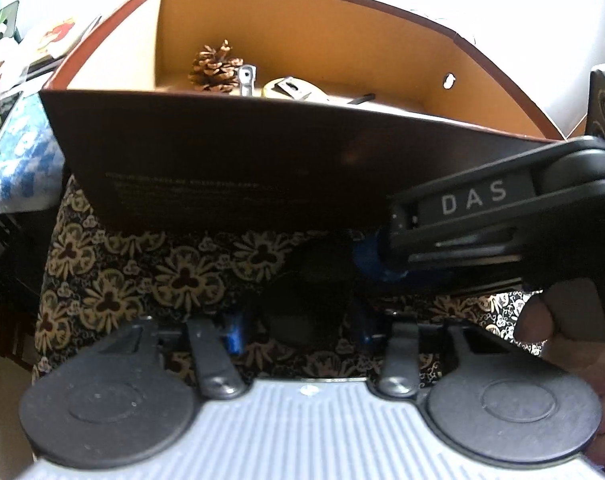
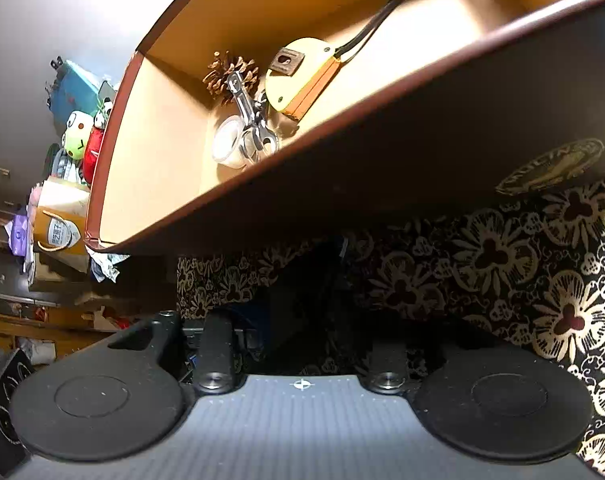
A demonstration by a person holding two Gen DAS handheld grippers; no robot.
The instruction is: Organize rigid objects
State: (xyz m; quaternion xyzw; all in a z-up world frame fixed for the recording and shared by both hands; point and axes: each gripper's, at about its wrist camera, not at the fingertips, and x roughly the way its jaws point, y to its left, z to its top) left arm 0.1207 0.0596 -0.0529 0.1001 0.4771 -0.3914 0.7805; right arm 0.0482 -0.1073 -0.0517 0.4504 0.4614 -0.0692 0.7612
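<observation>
The piece being handled is a dark rounded object. It lies just in front of the box's near wall, outside it, on the patterned cloth that covers the bench. It sits in the box's shadow, so its outline and finish are hard to read. It looks matte and black, with curved edges.

The left gripper has a blue-padded finger on either side of the object. Whether the jaws press on it or merely flank it, I cannot tell. The right gripper reaches in from the box's right end, its blue tip close against the object's far edge. Its jaws are not readable either. A person's hand shows beneath it.

Inside the box, toward the back left corner, lie:
- a scaly brown pine cone;
- a shiny metal tool;
- a small clear jar;
- a flat yellow tape measure, rounded on one side, with a black strap.

The box is stiff card, dark brown outside and smooth tan within.

The main risk is probably the tall near wall directly ahead. An object lifted too low would likely knock the rim and shove the light box back. A rounded, smooth body could also slip out of a shallow pinch. With both grippers crowded on one small piece, they might well bump each other. A careless drop could land on the jar.
</observation>
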